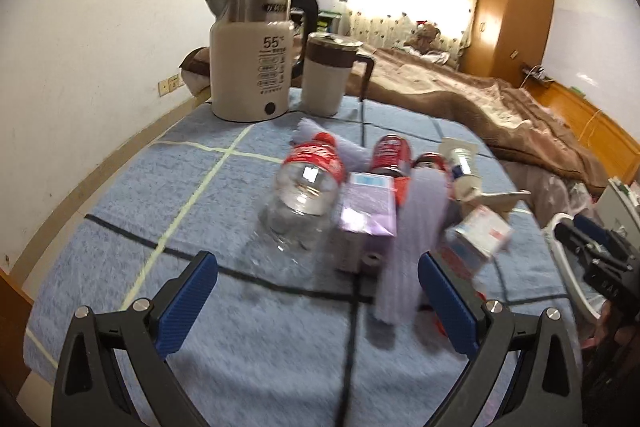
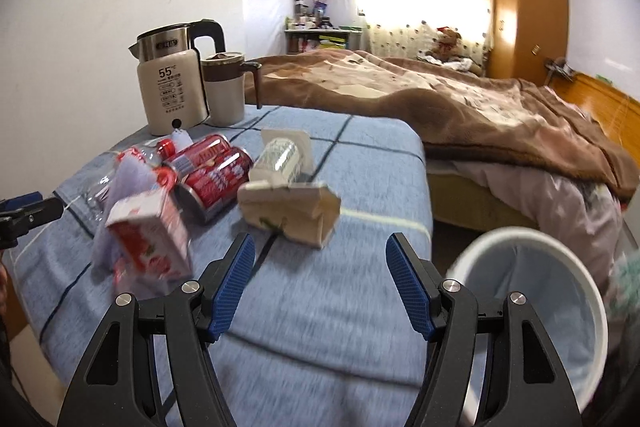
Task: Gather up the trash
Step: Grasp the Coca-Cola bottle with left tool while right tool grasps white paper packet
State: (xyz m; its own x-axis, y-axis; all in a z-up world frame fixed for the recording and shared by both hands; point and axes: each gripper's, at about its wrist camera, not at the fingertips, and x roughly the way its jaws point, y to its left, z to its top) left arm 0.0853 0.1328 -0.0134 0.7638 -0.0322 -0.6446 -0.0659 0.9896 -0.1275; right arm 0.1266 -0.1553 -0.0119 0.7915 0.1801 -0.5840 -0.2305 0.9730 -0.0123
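Note:
Trash lies on a blue checked table cloth (image 1: 120, 195). An empty clear bottle with a red label (image 1: 300, 199), a purple carton (image 1: 366, 211), two red cans (image 1: 390, 153) and a red-and-white carton (image 1: 478, 237) lie ahead of my open, empty left gripper (image 1: 318, 303). In the right wrist view, a crumpled brown paper box (image 2: 290, 213) lies just ahead of my open, empty right gripper (image 2: 320, 285). The red cans (image 2: 214, 175), a red carton (image 2: 150, 243) and a clear plastic package (image 2: 280, 155) lie to its left. A white bin with a liner (image 2: 532, 307) stands at the lower right.
A cream kettle (image 1: 252, 55) and a lidded mug (image 1: 328, 75) stand at the table's far end. A bed with a brown blanket (image 2: 460, 107) lies to the right. A wooden wardrobe (image 2: 528, 3) stands in the far corner.

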